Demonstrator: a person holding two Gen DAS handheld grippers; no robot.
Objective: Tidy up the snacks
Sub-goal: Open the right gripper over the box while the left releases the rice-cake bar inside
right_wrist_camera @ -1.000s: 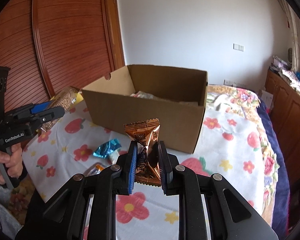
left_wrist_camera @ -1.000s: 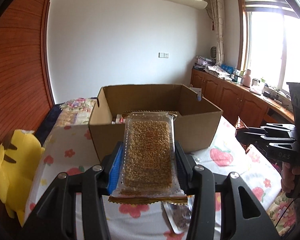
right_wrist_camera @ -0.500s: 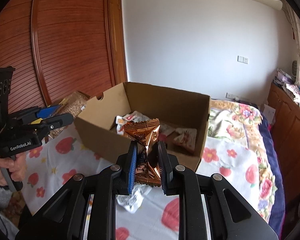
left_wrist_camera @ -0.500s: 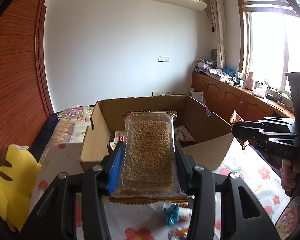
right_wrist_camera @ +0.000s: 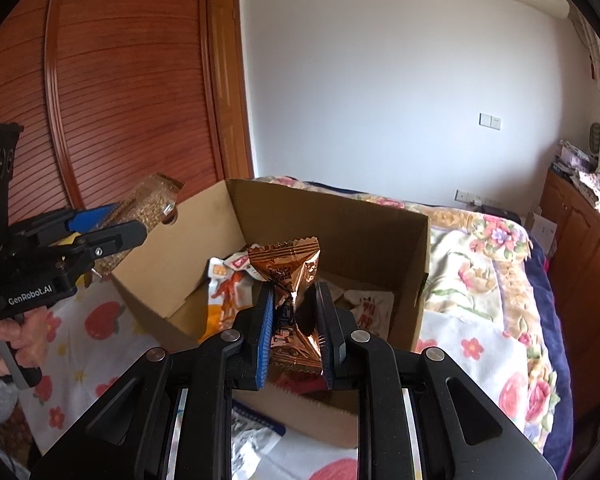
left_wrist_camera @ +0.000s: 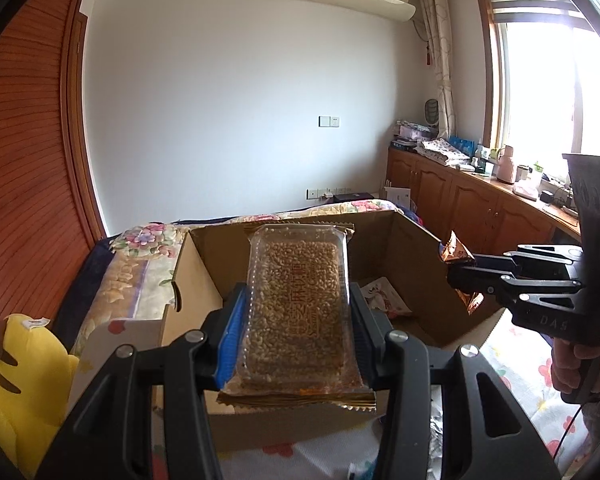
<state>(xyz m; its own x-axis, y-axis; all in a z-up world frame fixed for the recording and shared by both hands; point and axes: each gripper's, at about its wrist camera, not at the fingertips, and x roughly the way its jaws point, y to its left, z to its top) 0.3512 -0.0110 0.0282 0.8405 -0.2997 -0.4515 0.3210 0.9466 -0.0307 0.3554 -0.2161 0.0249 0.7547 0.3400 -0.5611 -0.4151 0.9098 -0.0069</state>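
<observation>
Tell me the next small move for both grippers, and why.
Probably carry both a bit farther over the cardboard box and then let go. The left gripper is shut on the sesame bar pack, the right gripper on the copper snack packet, both near its open top.

Black left gripper (left_wrist_camera: 296, 316), blue pad, "GenRobot.AI" lettering.

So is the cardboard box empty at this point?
Not empty. The right wrist view shows the cardboard box open-topped with several snack packets already lying on its floor.
</observation>
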